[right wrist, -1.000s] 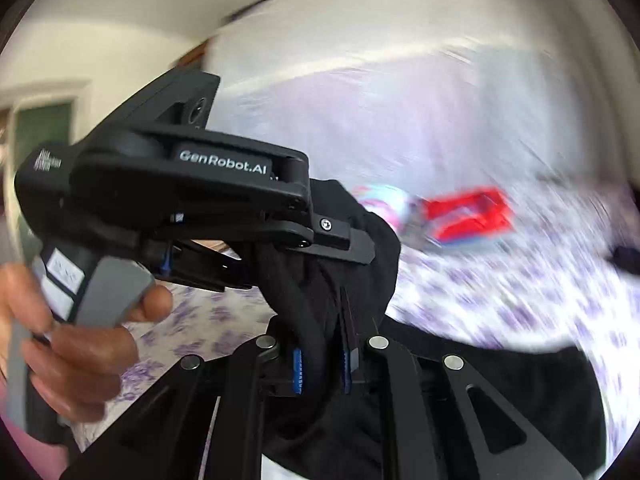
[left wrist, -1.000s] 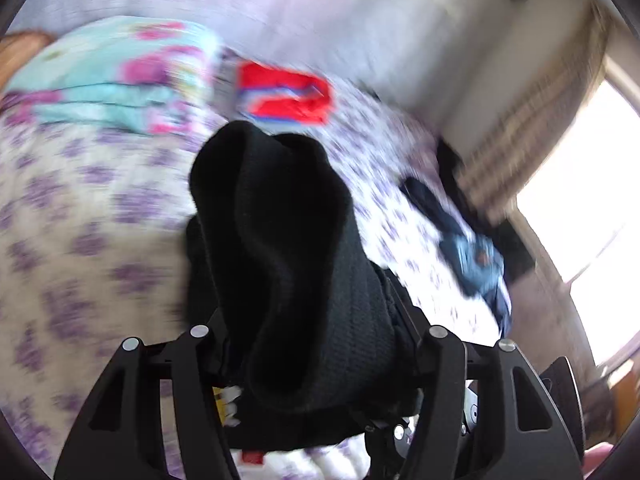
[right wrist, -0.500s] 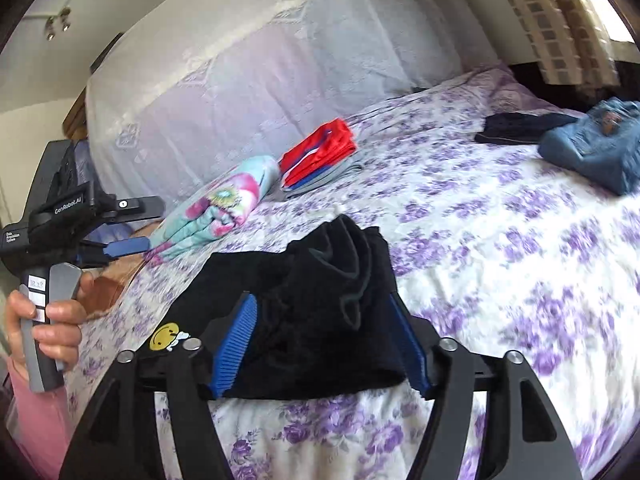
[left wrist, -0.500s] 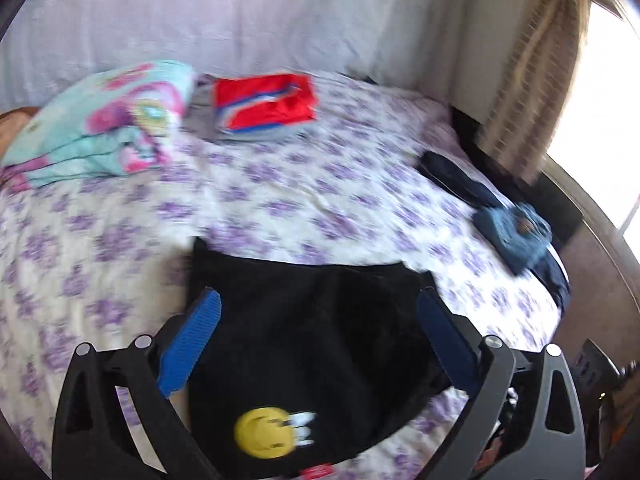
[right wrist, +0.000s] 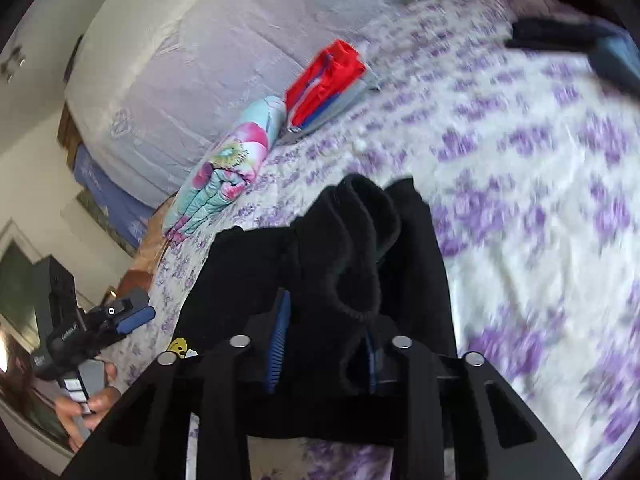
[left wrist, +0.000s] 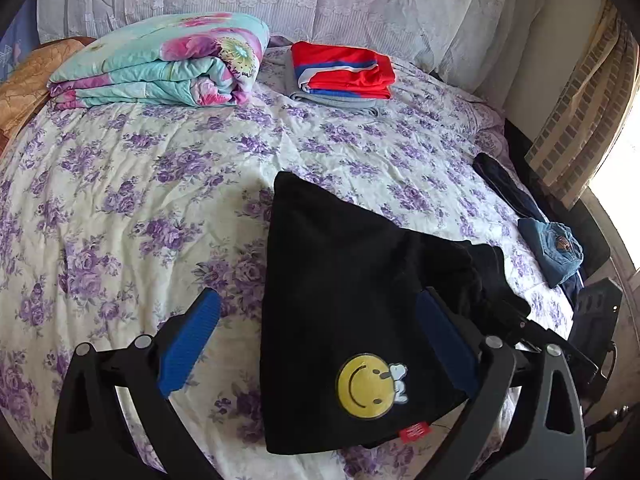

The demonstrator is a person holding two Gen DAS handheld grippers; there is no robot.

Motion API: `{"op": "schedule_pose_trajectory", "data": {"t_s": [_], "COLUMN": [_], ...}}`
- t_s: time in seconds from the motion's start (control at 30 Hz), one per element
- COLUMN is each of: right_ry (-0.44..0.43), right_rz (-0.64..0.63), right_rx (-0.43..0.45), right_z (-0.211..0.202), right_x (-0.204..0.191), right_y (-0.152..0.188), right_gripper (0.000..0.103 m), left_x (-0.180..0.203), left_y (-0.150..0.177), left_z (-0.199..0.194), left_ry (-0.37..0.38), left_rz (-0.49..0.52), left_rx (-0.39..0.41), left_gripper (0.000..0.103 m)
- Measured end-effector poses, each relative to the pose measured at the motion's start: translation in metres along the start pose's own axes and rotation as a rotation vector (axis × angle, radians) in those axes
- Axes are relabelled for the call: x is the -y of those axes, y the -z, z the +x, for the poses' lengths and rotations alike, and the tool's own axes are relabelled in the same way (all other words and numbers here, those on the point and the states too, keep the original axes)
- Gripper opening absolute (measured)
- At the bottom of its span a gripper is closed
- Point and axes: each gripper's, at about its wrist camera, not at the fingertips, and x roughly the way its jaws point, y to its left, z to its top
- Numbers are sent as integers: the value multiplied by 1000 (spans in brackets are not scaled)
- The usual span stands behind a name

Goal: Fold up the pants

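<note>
The black pants lie folded on the flowered bedsheet, with a yellow smiley patch near the front edge. My left gripper is open and empty, its jaws spread wide above the pants' front part. In the right wrist view my right gripper is shut on a bunched ribbed end of the pants, which rises between its blue pads. The left gripper and the hand holding it show at the left there.
A folded floral blanket and a red, white and blue folded garment lie at the bed's far end. Dark clothes and folded jeans lie at the right edge. A curtain and bright window stand on the right.
My left gripper let go of the pants, opened and drew back. The pants dropped flat on the bed. My right gripper opened half a second ago and has now shut on the bunched end.
</note>
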Motion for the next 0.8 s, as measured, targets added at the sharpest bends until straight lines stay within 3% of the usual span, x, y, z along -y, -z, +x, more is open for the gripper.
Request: {"op": "schedule_pose_trajectory", "data": {"t_s": [0.17, 0.27, 0.37, 0.4, 0.43, 0.57, 0.63, 0.73, 0.77, 0.8], "right_ry": [81, 117, 123, 140, 152, 160, 83, -39, -33, 48], "right_rz": [-72, -43, -25, -18, -12, -89, -183, -218, -204, -170], "right_rx": [111, 8, -33, -17, 11, 167, 205, 118, 64, -21], "right_z": [-31, -14, -15, -24, -32, -69, -73, -45, -28, -3], "right_x": [1, 21, 30, 29, 28, 0, -23, -30, -25, -13], "right_y": [-4, 4, 7, 4, 0, -15, -21, -26, -27, -25], "right_gripper": [24, 37, 50, 61, 64, 64, 64, 63, 63, 64], "left_x": [10, 14, 20, 24, 26, 37, 35, 15, 10, 5], "left_y": [3, 8, 14, 16, 18, 32, 39, 46, 46, 46], "left_z": [-8, -1, 12, 14, 14, 27, 41, 48, 48, 48], "left_ry": [3, 14, -35, -52, -60, -103, -148, -94, -76, -62], "left_rz": [68, 92, 131, 157, 174, 278, 289, 206, 185, 164], "left_rx": [27, 8, -29, -30, -28, -72, -122, -156, -160, -163], "left_gripper": [96, 96, 96, 96, 96, 96, 98, 99, 99, 99]}}
